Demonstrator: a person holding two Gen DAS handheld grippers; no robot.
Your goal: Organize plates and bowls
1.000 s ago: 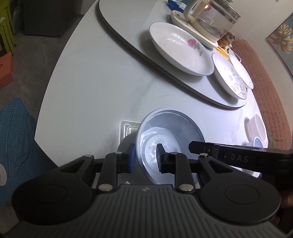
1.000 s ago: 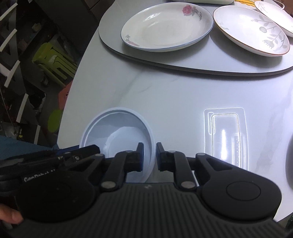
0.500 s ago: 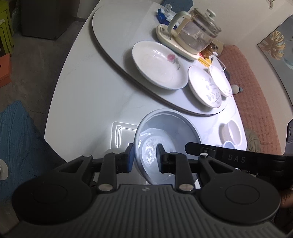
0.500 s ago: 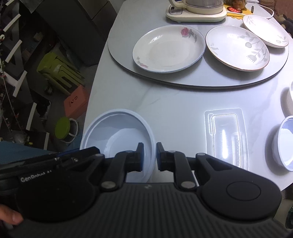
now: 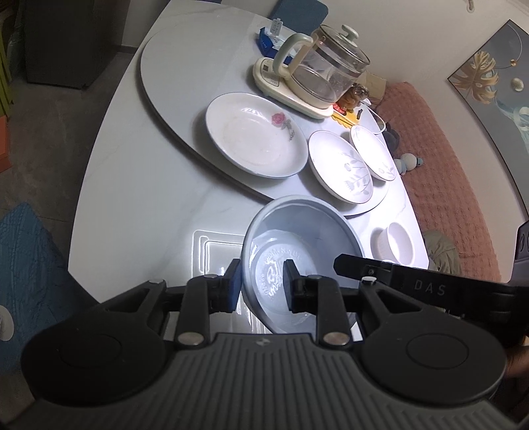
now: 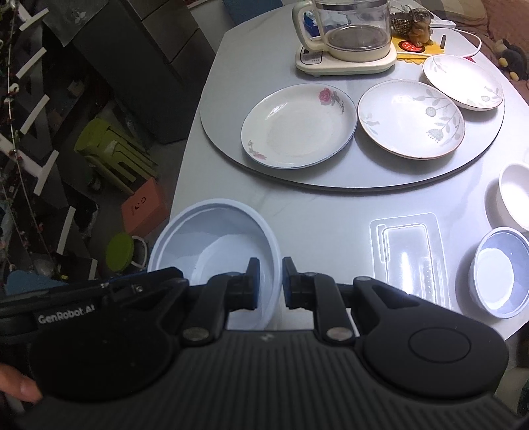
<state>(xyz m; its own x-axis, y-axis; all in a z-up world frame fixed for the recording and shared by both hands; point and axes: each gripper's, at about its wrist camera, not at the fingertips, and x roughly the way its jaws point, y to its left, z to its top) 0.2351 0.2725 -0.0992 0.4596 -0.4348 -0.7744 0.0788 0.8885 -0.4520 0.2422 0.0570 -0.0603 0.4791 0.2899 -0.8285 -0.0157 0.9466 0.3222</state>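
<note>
A pale blue plastic bowl (image 5: 297, 238) is held up above the table by both grippers. My left gripper (image 5: 261, 278) is shut on its left rim. My right gripper (image 6: 267, 281) is shut on its right rim; the bowl shows in the right wrist view (image 6: 211, 244). On the grey turntable (image 6: 218, 99) lie a rose plate (image 6: 297, 125) and two leaf-pattern plates (image 6: 410, 119), (image 6: 463, 82). A white bowl (image 6: 515, 195) and a small blue-rimmed bowl (image 6: 499, 271) sit at the table's right edge.
A glass kettle (image 6: 350, 33) on its base stands at the back of the turntable, with a figurine (image 6: 418, 28) beside it. A clear plastic tray (image 6: 406, 254) lies on the table under the lamp glare. Green stools (image 6: 109, 152) and an orange box (image 6: 142, 205) are on the floor at left.
Both grippers have lifted the blue bowl up and back from the table. More of the table, kettle and small bowls has come into view.
</note>
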